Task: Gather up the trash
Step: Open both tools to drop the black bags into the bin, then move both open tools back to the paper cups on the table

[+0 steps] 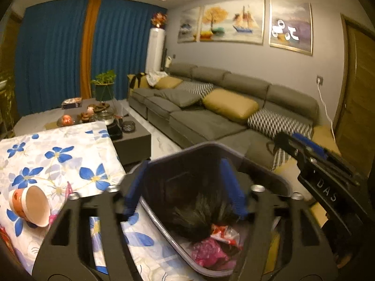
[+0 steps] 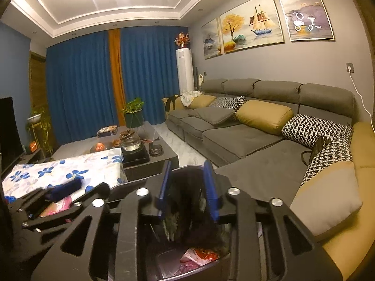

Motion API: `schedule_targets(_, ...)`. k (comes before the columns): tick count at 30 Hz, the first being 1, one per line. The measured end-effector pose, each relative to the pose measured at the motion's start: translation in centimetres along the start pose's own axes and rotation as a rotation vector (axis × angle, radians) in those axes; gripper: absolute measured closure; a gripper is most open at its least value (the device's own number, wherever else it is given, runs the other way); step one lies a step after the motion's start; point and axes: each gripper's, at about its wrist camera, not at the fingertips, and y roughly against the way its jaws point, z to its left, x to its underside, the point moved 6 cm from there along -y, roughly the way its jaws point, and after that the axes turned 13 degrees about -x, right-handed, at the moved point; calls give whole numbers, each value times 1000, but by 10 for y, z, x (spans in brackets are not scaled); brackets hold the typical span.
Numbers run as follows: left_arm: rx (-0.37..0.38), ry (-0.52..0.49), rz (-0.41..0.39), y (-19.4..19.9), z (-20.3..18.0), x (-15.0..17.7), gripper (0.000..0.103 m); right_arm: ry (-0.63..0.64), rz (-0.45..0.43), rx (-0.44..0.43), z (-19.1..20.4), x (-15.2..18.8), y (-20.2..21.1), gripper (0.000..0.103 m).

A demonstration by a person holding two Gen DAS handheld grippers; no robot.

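The left gripper (image 1: 185, 187) is a matte black plastic frame with long rounded cut-out slots and two straight fingers faced with bright blue pads (image 1: 134, 187). Round silver screw heads (image 1: 257, 188) sit along the front edge of its frame. The right gripper (image 2: 187, 187) has the same build: a black slotted frame, narrow blue-padded fingers (image 2: 211, 187) and shiny silver screw heads (image 2: 142, 191). Seen from the left wrist camera, the right gripper's black side carries raised lettering reading "DAS", with a blue strip along its top.
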Motion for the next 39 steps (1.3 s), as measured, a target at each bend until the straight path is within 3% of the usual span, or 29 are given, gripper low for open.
schedule_targets(4, -48, -2, -10, 5, 8, -2, 27, 2, -6, 10, 1, -2, 4, 58)
schedule_targets(8, -110, -2, -23, 19, 20, -2, 18, 8, -35, 16, 6, -4, 17, 40)
schedule_targets(14, -257, 12, -53, 59, 58, 8, 11, 23, -53, -2, 26, 3, 37, 22)
schedule_targets(20, -399, 30, -48, 99, 107, 25, 9, 49, -24, -64, 63, 18, 42, 18)
schedule_targets(29, -611, 107, -34, 172, 207, 56, 9, 97, 62, -244, 154, 50, 36, 18)
schedule_targets(39, -762, 187, -32, 240, 290, 85, 9, 158, 197, -443, 264, 90, 27, 18)
